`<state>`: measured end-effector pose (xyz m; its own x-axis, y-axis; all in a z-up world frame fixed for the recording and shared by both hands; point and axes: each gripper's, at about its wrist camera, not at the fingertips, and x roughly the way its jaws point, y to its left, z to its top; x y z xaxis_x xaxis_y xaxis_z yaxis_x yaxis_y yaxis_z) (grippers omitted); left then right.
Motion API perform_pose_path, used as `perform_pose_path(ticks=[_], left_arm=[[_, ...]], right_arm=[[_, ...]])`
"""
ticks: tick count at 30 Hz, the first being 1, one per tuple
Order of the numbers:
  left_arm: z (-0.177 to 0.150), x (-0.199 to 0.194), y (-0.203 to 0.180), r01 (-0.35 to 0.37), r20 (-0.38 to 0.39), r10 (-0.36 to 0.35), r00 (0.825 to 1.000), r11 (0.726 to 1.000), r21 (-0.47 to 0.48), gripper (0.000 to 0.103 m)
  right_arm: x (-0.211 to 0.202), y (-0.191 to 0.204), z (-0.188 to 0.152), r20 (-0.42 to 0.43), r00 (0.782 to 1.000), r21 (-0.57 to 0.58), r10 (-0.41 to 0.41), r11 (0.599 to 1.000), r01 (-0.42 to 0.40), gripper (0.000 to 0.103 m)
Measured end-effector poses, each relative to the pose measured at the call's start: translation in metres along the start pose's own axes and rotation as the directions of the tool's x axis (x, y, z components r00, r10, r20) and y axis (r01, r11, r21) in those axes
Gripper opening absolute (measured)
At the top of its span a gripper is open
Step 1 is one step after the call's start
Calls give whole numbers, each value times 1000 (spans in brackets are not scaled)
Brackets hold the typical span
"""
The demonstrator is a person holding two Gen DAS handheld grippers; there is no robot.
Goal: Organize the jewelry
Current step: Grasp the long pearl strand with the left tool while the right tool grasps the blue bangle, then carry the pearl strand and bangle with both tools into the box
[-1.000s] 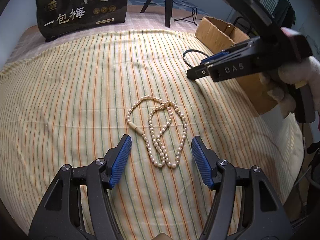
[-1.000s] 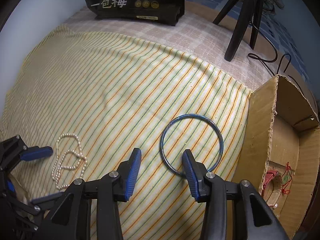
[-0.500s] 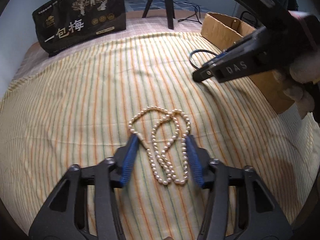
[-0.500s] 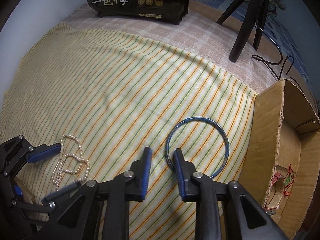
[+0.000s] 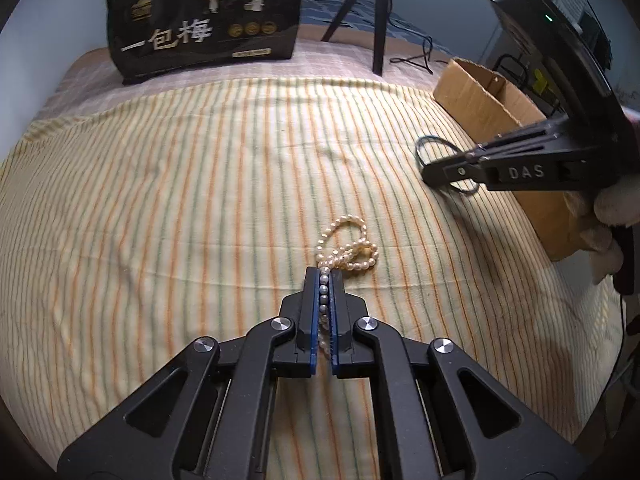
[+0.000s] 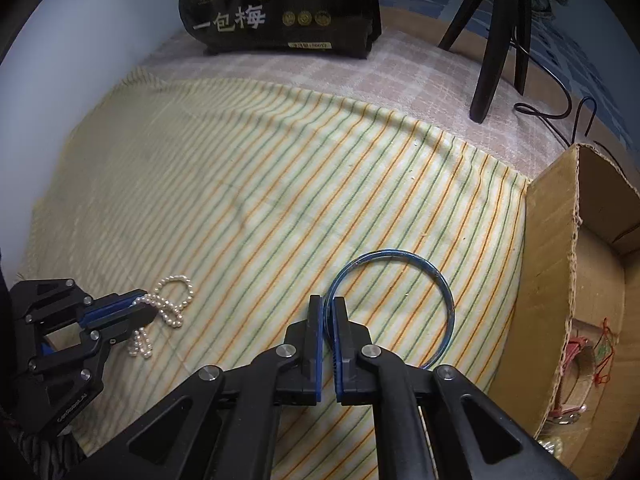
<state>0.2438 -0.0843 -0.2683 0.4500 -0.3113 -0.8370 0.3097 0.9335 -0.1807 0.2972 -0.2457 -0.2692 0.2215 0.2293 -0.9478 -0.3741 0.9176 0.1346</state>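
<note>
Black bag (image 5: 204, 20) beyond the tool, at the far edge of the surface — large white characters "一包梅". Right gripper (image 5: 440, 171), ahead and to the right of the tool — side marking "DAS". Smaller print on the bag is illegible.

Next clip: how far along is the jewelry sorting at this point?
Done: some items with red cord already lie in the cardboard box. In hand: the left claw is shut on the pearl necklace, which is bunched on the striped cloth; the right claw is shut on the blue bangle's rim. Left: neither piece is in the box yet.
</note>
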Motion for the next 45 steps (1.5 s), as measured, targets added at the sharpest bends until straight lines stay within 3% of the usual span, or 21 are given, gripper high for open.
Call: perform_pose_path(ticks=[8,24,35,45], left_arm=[[4,-23,16,1,38,0,999,999,-46,2],[15,-93,3,-6,135,10,991,1000,-26,2],[43,-139,-47,47,227,-55,972,998,38,2],[80,-128,-113,126,231,-144,962,988,91,2]], right_arm=[[-34,2,-4,96,993,24,64,997,-67,1],[-120,6,-29,242,970,38,29,999,-39,1],[-186,-36,-89,327,944,134,-50,991,6,1],[-202,-90,-133,337,936,230,-102,973,23,1]])
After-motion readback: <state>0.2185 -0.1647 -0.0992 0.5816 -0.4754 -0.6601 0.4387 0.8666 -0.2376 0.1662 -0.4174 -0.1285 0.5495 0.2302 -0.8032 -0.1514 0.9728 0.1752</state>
